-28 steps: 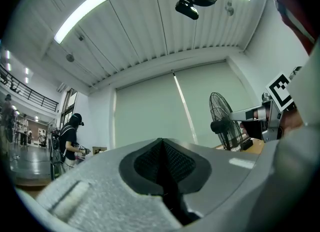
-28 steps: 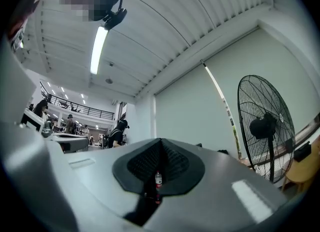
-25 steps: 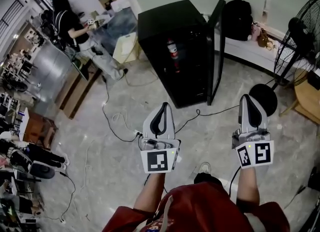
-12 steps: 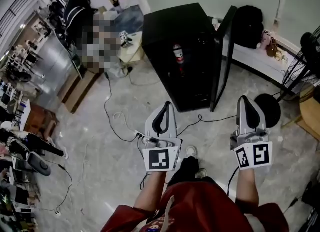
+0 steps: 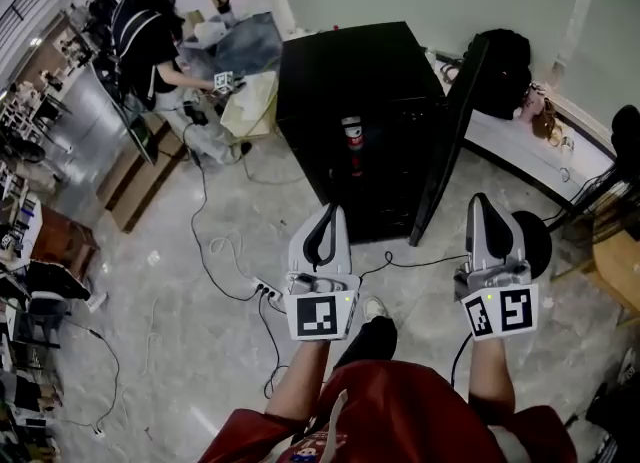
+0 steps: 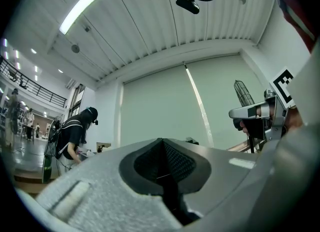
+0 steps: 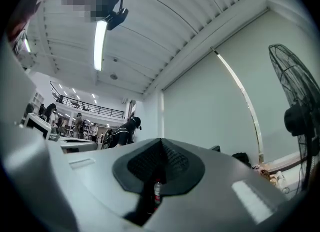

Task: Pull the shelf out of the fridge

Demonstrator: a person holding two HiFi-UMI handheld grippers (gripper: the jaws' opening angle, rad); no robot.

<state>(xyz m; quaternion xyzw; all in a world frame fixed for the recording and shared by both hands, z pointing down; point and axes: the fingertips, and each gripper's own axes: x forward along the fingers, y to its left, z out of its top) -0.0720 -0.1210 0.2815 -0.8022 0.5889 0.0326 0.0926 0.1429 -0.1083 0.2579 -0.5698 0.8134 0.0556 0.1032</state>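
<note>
Risks: bottle (image 5: 351,141) stood upright in fridge (image 5: 340,61), frame centre; jerked shelf would likely topple it. Cable (image 5: 420,264) lay near feet, trip hazard. Left gripper (image 5: 328,213) and right gripper (image 5: 480,201) jaws were together, empty.

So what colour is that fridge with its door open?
Black all over: the fridge and its open door alike. The head view shows it best.

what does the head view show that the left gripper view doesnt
Only the head view shows the black fridge, its door standing open, a bottle inside, and a power strip. Only the left gripper view shows a ceiling light strip and the head camera seen from below. Both show the left gripper with its jaws together, the right gripper, and a person in black in the background.
</note>
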